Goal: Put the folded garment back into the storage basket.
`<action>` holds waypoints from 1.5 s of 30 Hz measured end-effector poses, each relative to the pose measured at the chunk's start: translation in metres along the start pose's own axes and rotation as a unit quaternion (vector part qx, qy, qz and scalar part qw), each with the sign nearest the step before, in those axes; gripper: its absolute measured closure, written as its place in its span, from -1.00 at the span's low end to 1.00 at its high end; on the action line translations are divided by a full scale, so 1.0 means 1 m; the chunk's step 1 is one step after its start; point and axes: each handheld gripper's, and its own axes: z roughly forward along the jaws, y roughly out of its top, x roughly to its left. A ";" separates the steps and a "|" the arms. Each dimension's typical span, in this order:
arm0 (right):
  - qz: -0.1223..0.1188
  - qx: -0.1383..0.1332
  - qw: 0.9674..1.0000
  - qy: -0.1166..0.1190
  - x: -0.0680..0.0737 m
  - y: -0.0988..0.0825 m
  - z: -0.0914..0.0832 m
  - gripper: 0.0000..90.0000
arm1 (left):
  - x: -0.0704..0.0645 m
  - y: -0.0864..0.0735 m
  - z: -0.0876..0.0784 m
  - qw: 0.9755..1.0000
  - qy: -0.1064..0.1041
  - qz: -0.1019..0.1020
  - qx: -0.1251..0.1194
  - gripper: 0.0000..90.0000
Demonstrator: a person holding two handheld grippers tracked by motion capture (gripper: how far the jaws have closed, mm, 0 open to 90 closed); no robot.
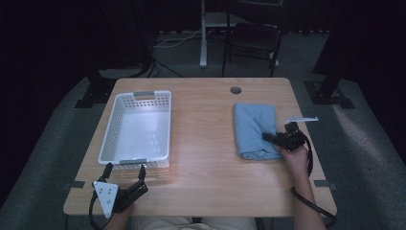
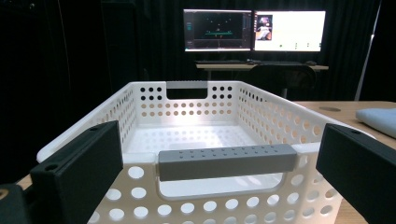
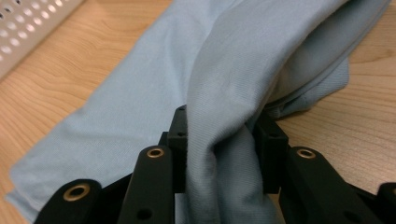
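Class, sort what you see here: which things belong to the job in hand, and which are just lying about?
In the job:
right gripper, shut on the folded blue cloth
left gripper, open, facing the white basket

Lying about:
chair
monitors
table grommet

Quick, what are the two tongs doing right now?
Left tongs: open, holding nothing, facing the white basket.
Right tongs: closed on a fold of the light blue cloth.
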 end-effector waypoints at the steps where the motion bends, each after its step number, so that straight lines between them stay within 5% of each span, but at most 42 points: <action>1: 0.007 -0.005 1.000 0.004 -0.001 0.000 -0.001 0.48 | 0.000 0.000 0.000 1.000 0.000 0.000 0.000 -0.96; 10: 0.040 -0.034 0.998 0.038 0.000 0.000 -0.002 0.49 | 0.000 0.000 0.000 1.000 0.000 -0.001 -0.001 -0.96; 20: 0.038 -0.055 0.996 0.060 0.011 0.008 -0.003 0.50 | 0.000 0.000 -0.001 1.000 0.000 -0.001 -0.003 -0.96; 33: 0.063 -0.087 0.989 0.100 0.008 0.009 -0.010 0.51 | 0.000 0.000 -0.001 1.000 0.000 -0.001 -0.002 -0.96; 45: 0.057 -0.117 0.984 0.125 0.021 0.024 -0.026 0.51 | 0.000 0.000 -0.001 1.000 0.000 -0.002 -0.004 -0.96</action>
